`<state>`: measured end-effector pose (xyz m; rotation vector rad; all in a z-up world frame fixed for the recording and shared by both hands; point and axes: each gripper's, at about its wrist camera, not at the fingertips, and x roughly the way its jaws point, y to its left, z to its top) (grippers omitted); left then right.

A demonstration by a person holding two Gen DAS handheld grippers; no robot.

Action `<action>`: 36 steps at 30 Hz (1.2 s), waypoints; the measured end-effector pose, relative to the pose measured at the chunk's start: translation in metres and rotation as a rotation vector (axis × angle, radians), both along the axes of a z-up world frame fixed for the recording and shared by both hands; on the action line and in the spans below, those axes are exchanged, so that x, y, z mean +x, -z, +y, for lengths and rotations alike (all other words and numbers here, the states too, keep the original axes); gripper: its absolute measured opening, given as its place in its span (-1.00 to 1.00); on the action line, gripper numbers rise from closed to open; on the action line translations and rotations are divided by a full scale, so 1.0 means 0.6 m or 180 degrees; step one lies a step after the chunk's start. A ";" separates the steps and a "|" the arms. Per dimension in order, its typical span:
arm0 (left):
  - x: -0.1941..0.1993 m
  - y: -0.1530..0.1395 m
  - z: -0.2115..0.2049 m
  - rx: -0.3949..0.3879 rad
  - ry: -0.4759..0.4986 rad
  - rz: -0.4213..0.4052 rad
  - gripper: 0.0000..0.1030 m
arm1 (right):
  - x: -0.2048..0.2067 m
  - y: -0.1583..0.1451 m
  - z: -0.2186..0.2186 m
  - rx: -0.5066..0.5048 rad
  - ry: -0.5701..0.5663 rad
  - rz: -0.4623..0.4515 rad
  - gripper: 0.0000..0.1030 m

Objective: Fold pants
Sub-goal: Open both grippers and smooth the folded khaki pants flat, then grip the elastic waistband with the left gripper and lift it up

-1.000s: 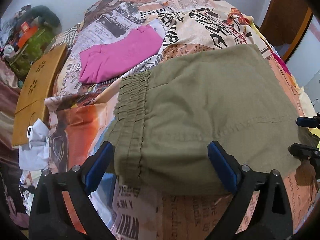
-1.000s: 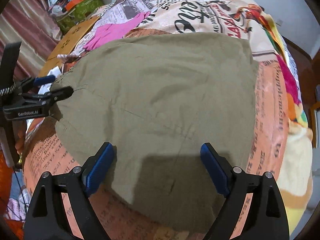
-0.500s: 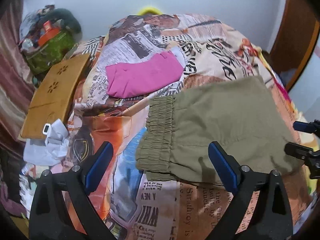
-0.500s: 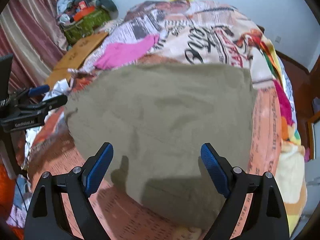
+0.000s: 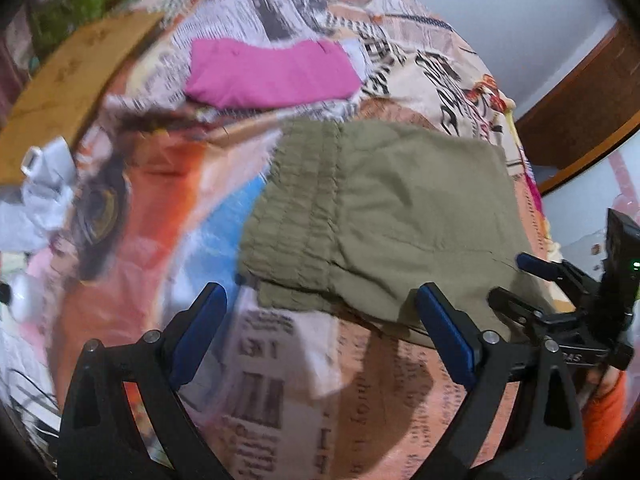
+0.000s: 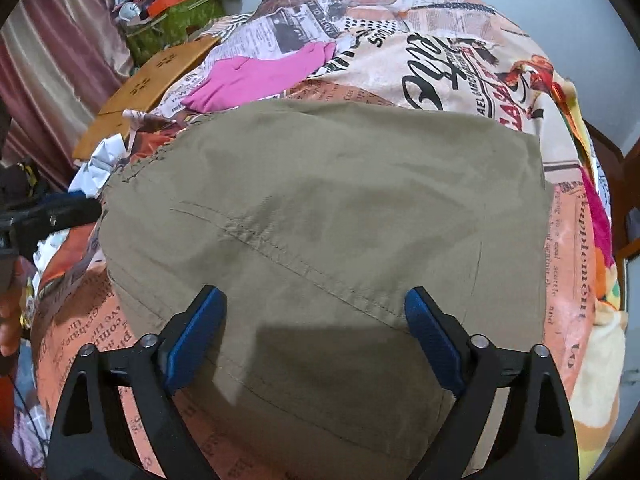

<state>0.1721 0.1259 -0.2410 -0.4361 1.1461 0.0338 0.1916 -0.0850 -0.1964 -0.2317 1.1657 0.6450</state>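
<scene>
On the bedspread (image 6: 500, 80), olive pants (image 6: 320, 220) lie folded flat

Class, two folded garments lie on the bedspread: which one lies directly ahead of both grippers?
The olive-green pants, with the gathered elastic waistband. The pink garment lies farther back on the printed bedspread, beyond the pants.
</scene>
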 end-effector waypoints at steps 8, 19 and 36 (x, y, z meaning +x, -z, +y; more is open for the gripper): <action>0.006 0.032 -0.026 -0.0604 0.0076 0.0168 0.94 | -0.004 0.001 -0.001 0.0035 -0.0017 0.0011 0.82; 0.067 0.051 -0.005 -0.1061 -0.0091 0.0144 0.98 | -0.003 0.005 -0.003 0.0085 -0.0010 0.0038 0.84; 0.032 -0.046 -0.057 0.0797 -0.0001 -0.0518 -0.35 | -0.020 -0.008 -0.019 0.0155 0.0018 -0.0023 0.83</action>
